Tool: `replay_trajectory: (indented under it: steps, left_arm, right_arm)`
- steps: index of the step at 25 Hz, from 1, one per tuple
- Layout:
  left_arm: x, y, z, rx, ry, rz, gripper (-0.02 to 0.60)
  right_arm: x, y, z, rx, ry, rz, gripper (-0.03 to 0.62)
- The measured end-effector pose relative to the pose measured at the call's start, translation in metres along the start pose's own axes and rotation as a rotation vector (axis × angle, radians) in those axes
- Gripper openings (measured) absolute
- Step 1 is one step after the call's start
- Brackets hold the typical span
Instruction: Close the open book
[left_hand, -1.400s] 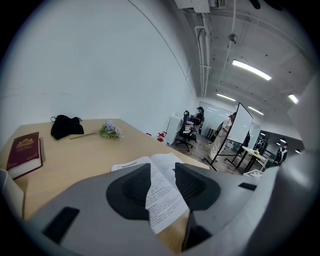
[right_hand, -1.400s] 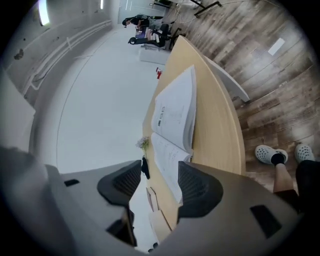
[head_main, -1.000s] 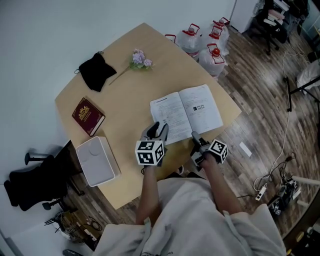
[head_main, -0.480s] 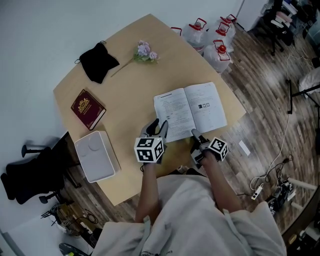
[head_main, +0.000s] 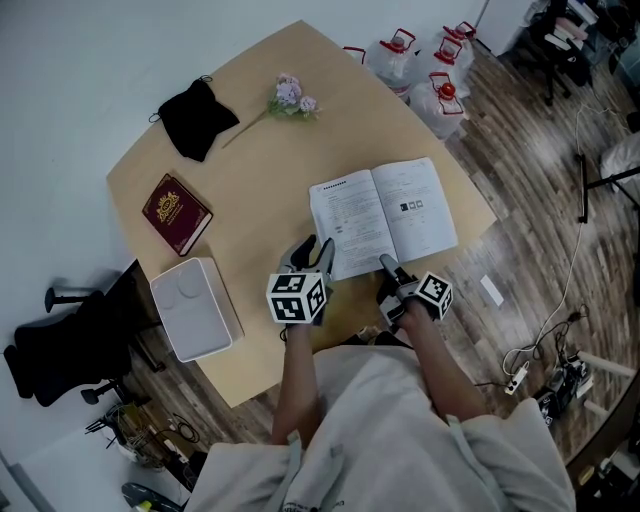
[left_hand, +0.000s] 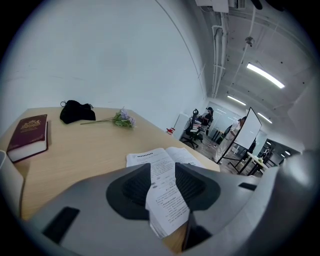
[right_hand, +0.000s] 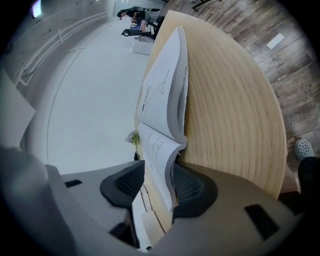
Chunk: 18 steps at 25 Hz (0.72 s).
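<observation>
The open book (head_main: 385, 215) lies flat near the table's right front edge, white printed pages up. My left gripper (head_main: 312, 250) sits at its near left corner. In the left gripper view that corner of the pages (left_hand: 160, 170) pokes into the gap of the left gripper (left_hand: 163, 187), and the pads are not pressing on it. My right gripper (head_main: 385, 265) is at the near edge by the spine. In the right gripper view the right gripper (right_hand: 159, 187) is rolled on its side. Its jaws are closing around the right-hand pages (right_hand: 162, 115), with a gap still at one pad.
On the table (head_main: 260, 180) are a dark red book (head_main: 176, 214) at the left, a white box (head_main: 195, 307) at the near left edge, a black pouch (head_main: 197, 117) and a flower sprig (head_main: 290, 98) at the back. Water jugs (head_main: 420, 70) stand beyond. A black chair (head_main: 60, 350) is at the left.
Both grippers have edged forward onto the book's near edge. The book has not moved and still lies open.
</observation>
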<state>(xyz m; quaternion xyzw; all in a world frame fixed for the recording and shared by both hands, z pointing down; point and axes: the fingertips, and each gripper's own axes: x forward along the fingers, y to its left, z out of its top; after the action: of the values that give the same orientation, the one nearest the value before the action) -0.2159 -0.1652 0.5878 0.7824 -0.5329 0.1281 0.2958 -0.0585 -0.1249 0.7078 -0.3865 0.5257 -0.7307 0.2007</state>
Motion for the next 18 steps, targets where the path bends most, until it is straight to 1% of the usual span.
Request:
replay_trajectory:
  steps: [3, 5, 9, 13, 14, 16, 18]
  left_arm:
    - [-0.002, 0.003, -0.002, -0.004, 0.001, 0.005, 0.161]
    - [-0.002, 0.004, -0.003, -0.005, 0.003, 0.007, 0.161]
    - [-0.004, 0.005, -0.005, -0.006, 0.007, 0.012, 0.161]
    - [-0.006, 0.012, -0.009, -0.019, 0.012, 0.029, 0.161]
    - [-0.006, 0.013, -0.01, -0.022, 0.015, 0.032, 0.161]
    - [-0.007, 0.016, -0.015, -0.029, 0.024, 0.036, 0.161]
    - [-0.007, 0.018, -0.019, -0.035, 0.033, 0.04, 0.161]
  right_arm:
    - [0.0, -0.002, -0.003, -0.002, -0.003, -0.001, 0.156]
    - [0.003, -0.002, -0.006, -0.003, 0.001, 0.004, 0.156]
    - [0.005, -0.002, -0.007, -0.013, -0.008, 0.001, 0.121]
    - [0.007, -0.003, -0.007, -0.014, -0.023, -0.001, 0.107]
    - [0.007, -0.003, -0.007, -0.014, -0.027, -0.008, 0.093]
    - [0.007, -0.005, -0.008, -0.007, -0.029, -0.031, 0.091]
    - [0.007, -0.009, -0.008, 0.014, -0.029, -0.082, 0.087]
